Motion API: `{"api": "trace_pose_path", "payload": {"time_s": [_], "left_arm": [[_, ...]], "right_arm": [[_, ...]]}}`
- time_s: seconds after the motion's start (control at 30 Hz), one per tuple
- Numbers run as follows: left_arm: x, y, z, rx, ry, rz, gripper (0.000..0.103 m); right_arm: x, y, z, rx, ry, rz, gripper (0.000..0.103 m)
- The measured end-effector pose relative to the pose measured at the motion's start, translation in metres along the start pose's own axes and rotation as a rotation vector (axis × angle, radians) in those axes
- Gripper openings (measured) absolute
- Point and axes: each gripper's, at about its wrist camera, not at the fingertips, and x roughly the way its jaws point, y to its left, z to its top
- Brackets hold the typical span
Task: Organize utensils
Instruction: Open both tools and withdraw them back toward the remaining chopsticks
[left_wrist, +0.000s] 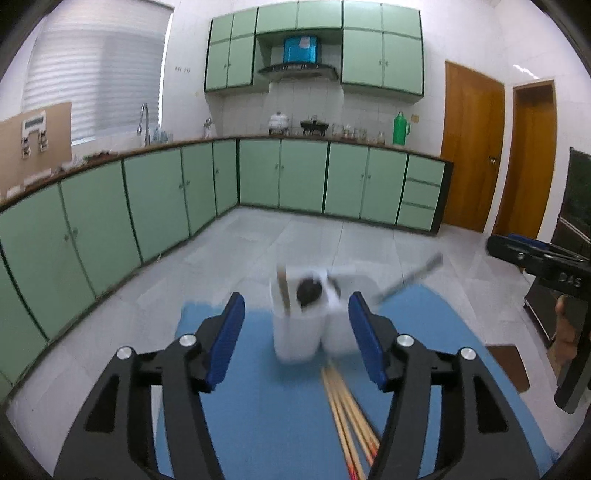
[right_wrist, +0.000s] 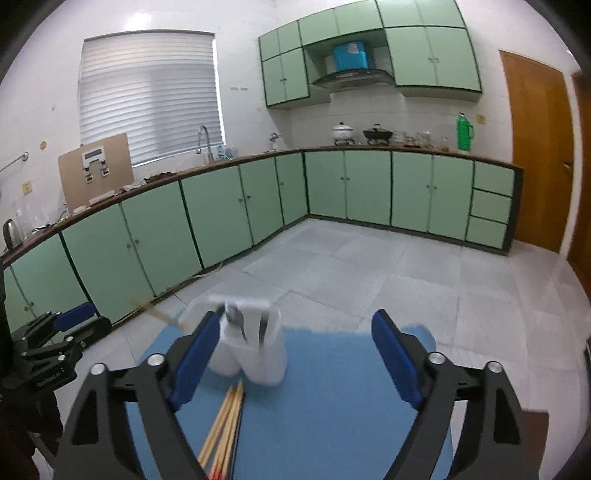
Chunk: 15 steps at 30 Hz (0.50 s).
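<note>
A white utensil holder (left_wrist: 299, 332) (right_wrist: 258, 354) stands on a blue mat (left_wrist: 258, 406) (right_wrist: 332, 391), blurred. It holds a dark-bowled spoon (left_wrist: 308, 291), a wooden handle (left_wrist: 283, 291) and a metal utensil (left_wrist: 410, 278) leaning out to the right. The right wrist view shows a metal spoon (right_wrist: 234, 319) in it. A bundle of wooden chopsticks (left_wrist: 351, 417) (right_wrist: 225, 421) lies on the mat in front of the holder. My left gripper (left_wrist: 295, 299) is open, just short of the holder, nothing between its pads. My right gripper (right_wrist: 295, 317) is wide open, the holder by its left finger.
The mat lies on a brown table whose corner (left_wrist: 506, 365) (right_wrist: 532, 435) shows at the right. Beyond are a grey tiled floor (right_wrist: 369, 266), green cabinets (left_wrist: 166, 192) and a wooden door (left_wrist: 472, 147). Each gripper shows at the other view's edge.
</note>
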Motion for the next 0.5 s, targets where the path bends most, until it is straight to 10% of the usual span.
{"api": "trace_pose_path", "payload": {"time_s": [0.5], "left_arm": [[0.006,-0.02,-0.154,0.003,0.276,0.02,0.061]], "right_arm": [[-0.008,0.02,-0.17,0.025,0.243,-0.01,0.079]]}}
